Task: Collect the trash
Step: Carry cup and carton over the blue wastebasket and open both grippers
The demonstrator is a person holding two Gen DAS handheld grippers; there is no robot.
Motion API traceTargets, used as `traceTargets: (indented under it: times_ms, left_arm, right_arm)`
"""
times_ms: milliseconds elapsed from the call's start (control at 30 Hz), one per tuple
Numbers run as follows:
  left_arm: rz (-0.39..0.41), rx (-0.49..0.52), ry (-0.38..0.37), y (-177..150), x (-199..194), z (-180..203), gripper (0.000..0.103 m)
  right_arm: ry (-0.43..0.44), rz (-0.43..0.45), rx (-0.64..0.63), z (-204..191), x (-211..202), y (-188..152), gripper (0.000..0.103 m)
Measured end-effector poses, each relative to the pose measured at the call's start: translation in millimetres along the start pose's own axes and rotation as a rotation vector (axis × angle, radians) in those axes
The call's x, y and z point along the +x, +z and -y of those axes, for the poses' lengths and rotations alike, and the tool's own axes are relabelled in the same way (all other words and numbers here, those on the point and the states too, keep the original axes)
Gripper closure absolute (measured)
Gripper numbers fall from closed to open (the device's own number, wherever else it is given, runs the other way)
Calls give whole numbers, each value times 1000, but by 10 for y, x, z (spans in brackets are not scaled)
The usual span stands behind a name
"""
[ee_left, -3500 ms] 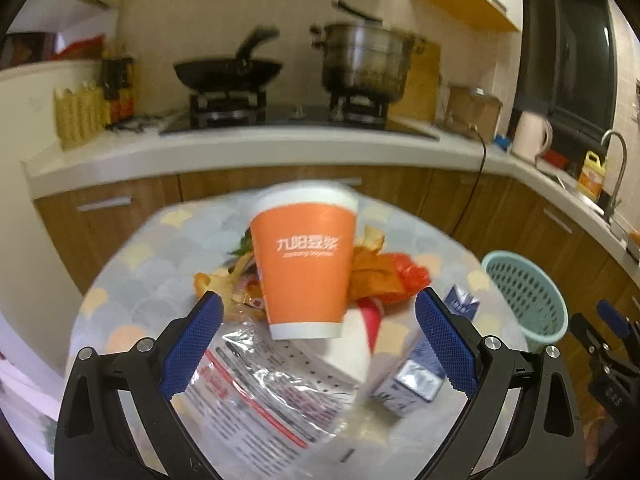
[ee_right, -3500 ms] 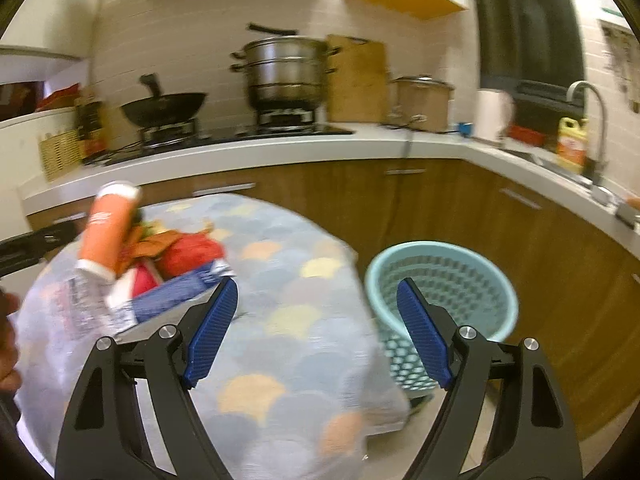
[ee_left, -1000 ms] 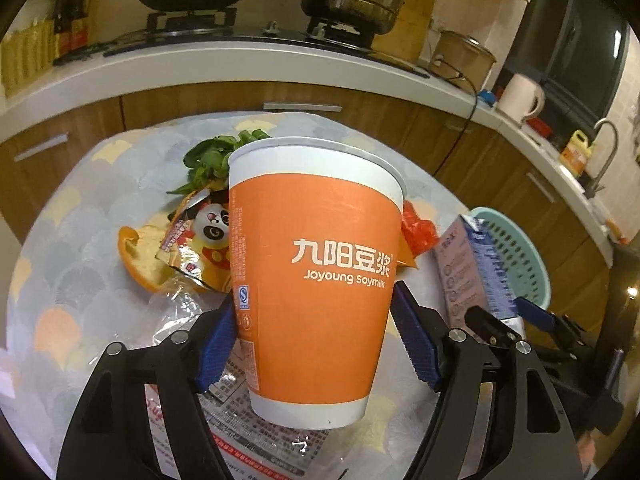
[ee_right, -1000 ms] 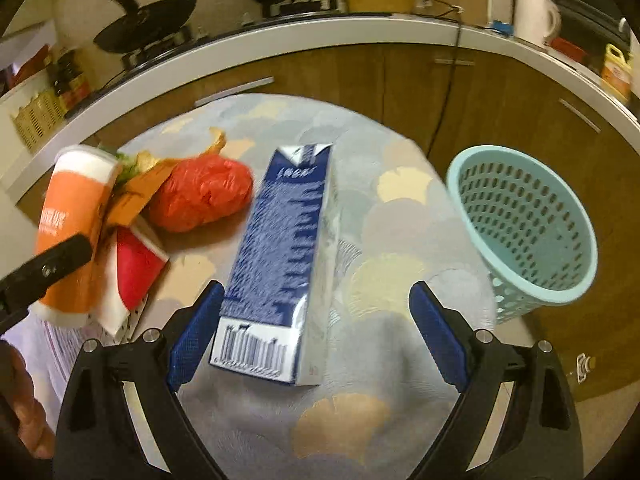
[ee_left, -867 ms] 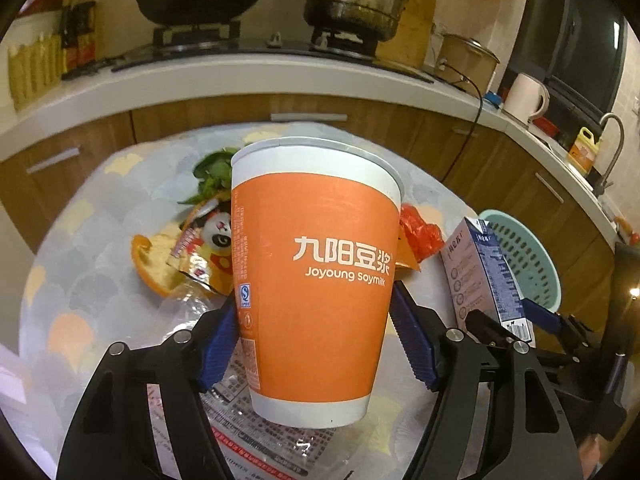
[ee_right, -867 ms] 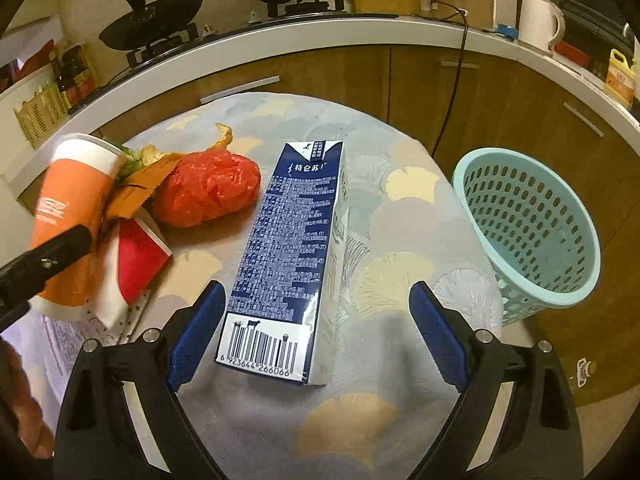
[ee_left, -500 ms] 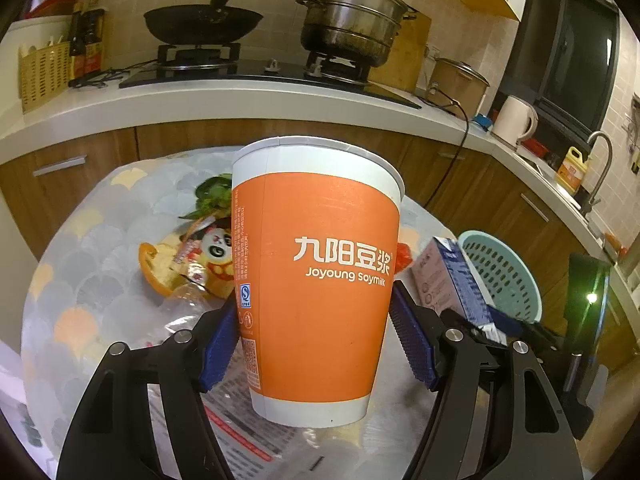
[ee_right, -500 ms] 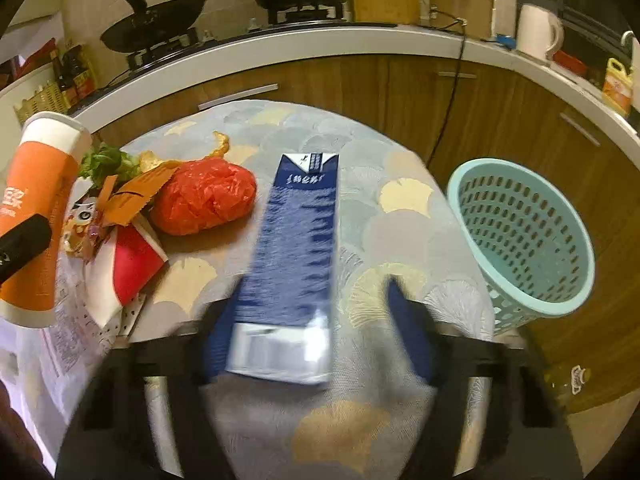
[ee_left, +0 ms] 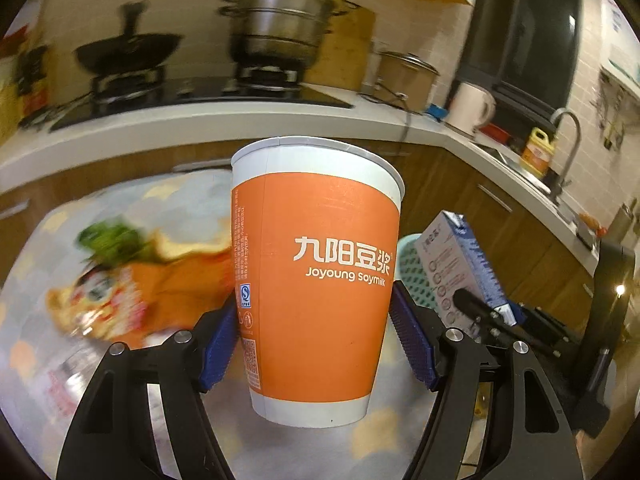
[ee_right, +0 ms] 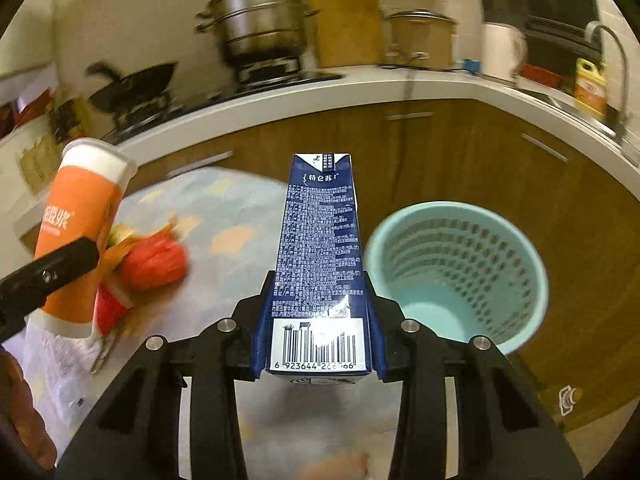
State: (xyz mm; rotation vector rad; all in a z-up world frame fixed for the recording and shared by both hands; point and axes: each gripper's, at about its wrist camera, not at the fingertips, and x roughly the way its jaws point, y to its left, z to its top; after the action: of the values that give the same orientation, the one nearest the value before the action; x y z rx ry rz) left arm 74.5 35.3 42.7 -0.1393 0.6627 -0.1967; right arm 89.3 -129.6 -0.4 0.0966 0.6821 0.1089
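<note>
a kitchen counter (ee_right: 360,80) with a steamer pot (ee_left: 280,24) and a wok (ee_left: 128,50) curves behind a round table (ee_right: 240,216) in a scallop-print cloth. the left gripper (ee_left: 316,340) clamps an orange paper cup (ee_left: 320,276) reading "joyoung soymilk" under white chinese characters; both blue pads press its lower sides and it stands upright, clear of the table. the right gripper (ee_right: 318,332) points downward, its jaws closing on a dark blue milk carton (ee_right: 318,256), pads tight against both sides; the barcode nearest the camera starts 6 923644. beyond and right of the right fingers stands a teal basket (ee_right: 460,272) on the floor. left of them, blurred wrappers and a red bag (ee_right: 154,262) lie on the cloth.
</note>
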Motion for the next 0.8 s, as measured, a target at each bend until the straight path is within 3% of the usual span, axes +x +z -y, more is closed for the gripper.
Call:
traceTargets:
  times_ms: [133, 300, 533, 800]
  left_arm:
    - [-34, 34, 3, 136, 330, 369, 34]
    - [-109, 49, -67, 298, 930, 783, 34]
    - [-229, 94, -123, 211, 1718, 1275, 34]
    - [-381, 91, -163, -37, 2374, 1453, 33]
  right_arm:
    - [-65, 35, 73, 601, 32, 84, 67]
    - [-125, 5, 163, 1223, 261, 55, 67]
    - [-140, -106, 202, 1600, 714, -98, 67]
    - [-150, -206, 199, 1751, 1075, -167, 66]
